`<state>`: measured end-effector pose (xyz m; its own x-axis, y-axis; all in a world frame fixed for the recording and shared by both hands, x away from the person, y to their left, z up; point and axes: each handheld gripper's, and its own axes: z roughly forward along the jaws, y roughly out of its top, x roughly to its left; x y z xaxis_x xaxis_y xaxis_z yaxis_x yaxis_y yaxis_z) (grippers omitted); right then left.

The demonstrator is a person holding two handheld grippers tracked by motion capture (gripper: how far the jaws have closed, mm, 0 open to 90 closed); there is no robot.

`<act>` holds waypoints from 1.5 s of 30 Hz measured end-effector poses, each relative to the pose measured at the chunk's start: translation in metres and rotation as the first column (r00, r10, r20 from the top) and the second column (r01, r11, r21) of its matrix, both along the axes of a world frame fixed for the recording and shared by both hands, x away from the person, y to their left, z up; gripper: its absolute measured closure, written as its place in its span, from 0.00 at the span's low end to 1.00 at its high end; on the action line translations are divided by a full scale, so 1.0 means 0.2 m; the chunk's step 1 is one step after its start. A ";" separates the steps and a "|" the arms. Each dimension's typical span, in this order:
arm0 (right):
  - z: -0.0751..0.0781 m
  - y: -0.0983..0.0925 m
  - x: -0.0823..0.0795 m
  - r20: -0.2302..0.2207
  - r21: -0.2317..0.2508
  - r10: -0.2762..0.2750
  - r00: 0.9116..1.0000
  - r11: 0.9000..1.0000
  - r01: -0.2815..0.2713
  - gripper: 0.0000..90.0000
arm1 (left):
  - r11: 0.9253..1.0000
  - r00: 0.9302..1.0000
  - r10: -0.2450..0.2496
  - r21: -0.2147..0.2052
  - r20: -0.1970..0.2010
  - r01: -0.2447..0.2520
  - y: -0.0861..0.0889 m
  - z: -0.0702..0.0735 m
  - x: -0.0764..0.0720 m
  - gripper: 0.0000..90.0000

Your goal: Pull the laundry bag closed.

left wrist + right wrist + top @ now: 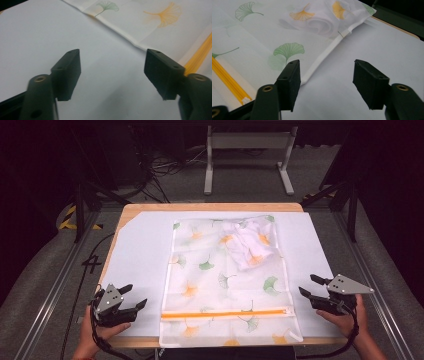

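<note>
While the sheer mesh bag (227,285) printed with ginkgo leaves lies flat in the middle of the white sheet (135,255), its orange zipper (225,314) runs across it near the person's edge of the table, and a bundled white garment (249,245) sits inside it at the far right corner, its shape blurred by the mesh so that what kind of garment it is cannot be made out. The bag's near edge hangs just over the table's front and is partly cut off from sight there. The left gripper (134,297) is held just beside the bag's left edge, near the zipper's end; its jaws stand apart with nothing between them and only bare sheet under them in the left gripper view. The right gripper (311,286) is near the bag's right edge, jaws likewise spread and empty; in the right gripper view the bag's white hem (322,60) passes just behind one jaw, not touching it as far as can be told. The wooden table (210,207) shows as a thin rim beyond the sheet, and dark floor with cables (160,170) and a grey metal stand (247,150) lies beyond.
</note>
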<state>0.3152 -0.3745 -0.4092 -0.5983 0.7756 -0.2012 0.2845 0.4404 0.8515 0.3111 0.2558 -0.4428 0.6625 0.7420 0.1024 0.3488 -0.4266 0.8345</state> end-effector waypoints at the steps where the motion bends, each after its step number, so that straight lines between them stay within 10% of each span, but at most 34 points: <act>1: 0.00 0.00 0.00 0.003 0.002 -0.004 1.000 1.000 0.004 0.38 | 1.000 1.000 0.011 0.003 -0.001 -0.011 0.01 -0.01 0.00 0.27; 7: -0.04 -0.06 0.00 0.024 0.059 -0.062 0.998 0.996 0.060 0.28 | 0.991 0.998 0.062 -0.118 0.013 -0.060 0.09 -0.02 -0.01 0.18; 14: -0.08 -0.17 -0.05 0.081 0.057 -0.100 0.992 0.994 0.096 0.17 | 0.985 0.993 0.118 -0.126 0.013 -0.116 0.09 -0.05 -0.03 0.13; 21: -0.10 -0.24 -0.05 0.026 0.154 -0.175 0.984 0.973 0.169 0.17 | 0.979 0.989 0.146 -0.147 0.016 -0.143 0.10 -0.05 -0.04 0.12; 45: -0.12 -0.20 -0.09 0.056 0.034 -0.188 0.981 0.982 0.186 0.15 | 0.986 0.992 0.128 -0.112 0.011 -0.126 0.06 -0.06 -0.02 0.12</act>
<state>0.2981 -0.4149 -0.4324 -0.4300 0.8786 -0.2078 0.3088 0.3594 0.8806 0.3064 0.2670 -0.4544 0.5609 0.8275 0.0256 0.3787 -0.2840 0.8808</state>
